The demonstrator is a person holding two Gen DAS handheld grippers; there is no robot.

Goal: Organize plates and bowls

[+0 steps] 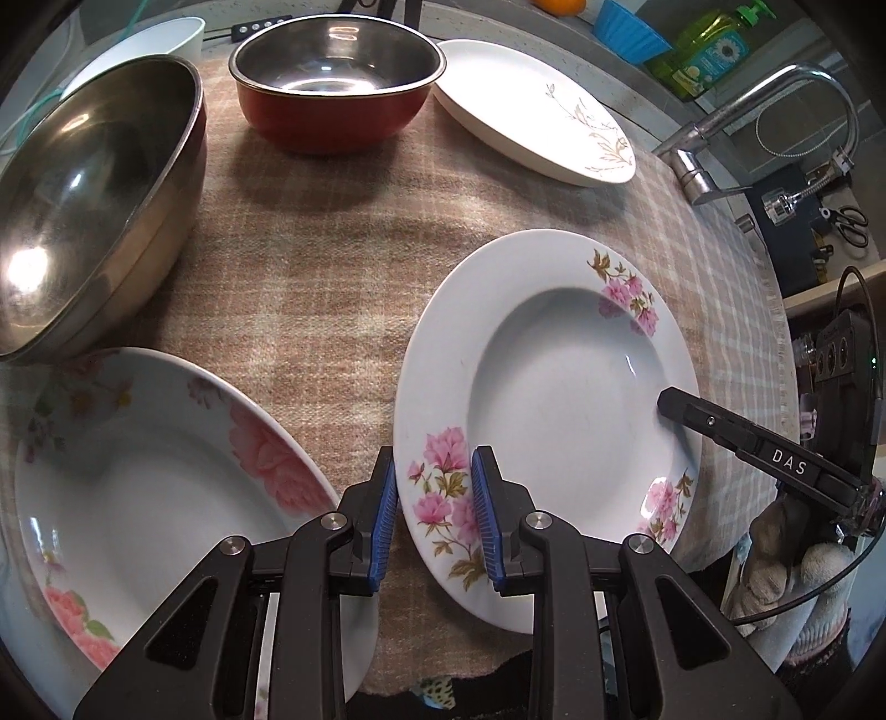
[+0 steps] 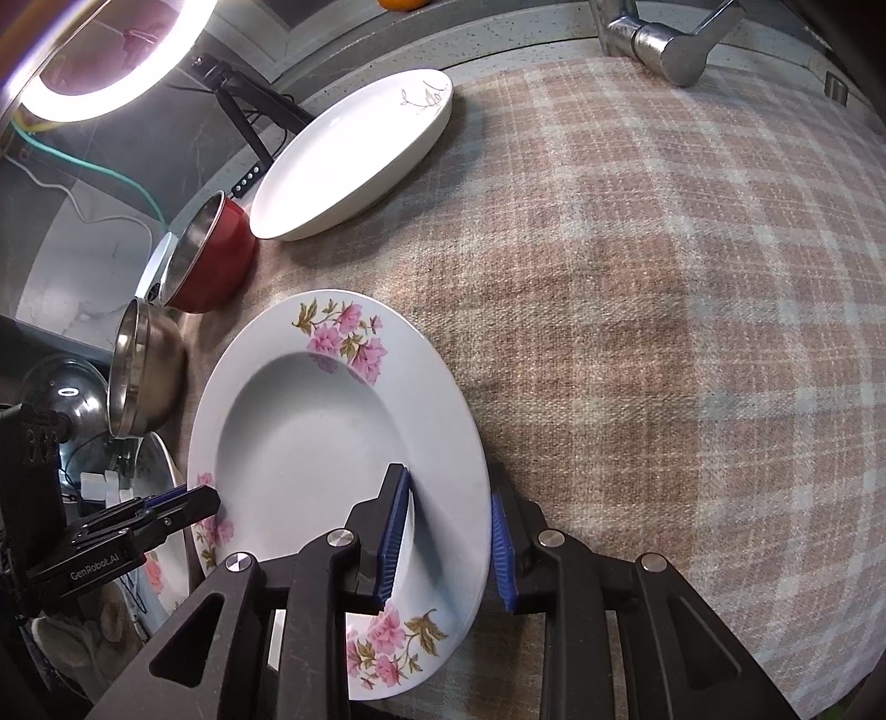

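Observation:
A white deep plate with pink flowers (image 1: 554, 376) (image 2: 310, 437) lies on the plaid cloth (image 1: 310, 266) near the table's front edge, its near rim past the cloth's edge. My left gripper (image 1: 434, 520) (image 2: 188, 507) is shut on its left rim, one blue pad outside, the other on the rim. My right gripper (image 2: 448, 540) is shut on the opposite rim, one pad in the well, one outside. In the left wrist view one black finger (image 1: 681, 412) of it rests on the plate. A rose-patterned plate (image 1: 166, 487) lies to the left.
A large steel bowl (image 1: 94, 205) stands at the left, a red bowl with steel inside (image 1: 338, 83) and a white plate with gold leaves (image 1: 531, 105) at the back. A faucet (image 1: 720, 127) and green soap bottle (image 1: 703, 50) are at the back right. A gloved hand (image 1: 786, 565) shows.

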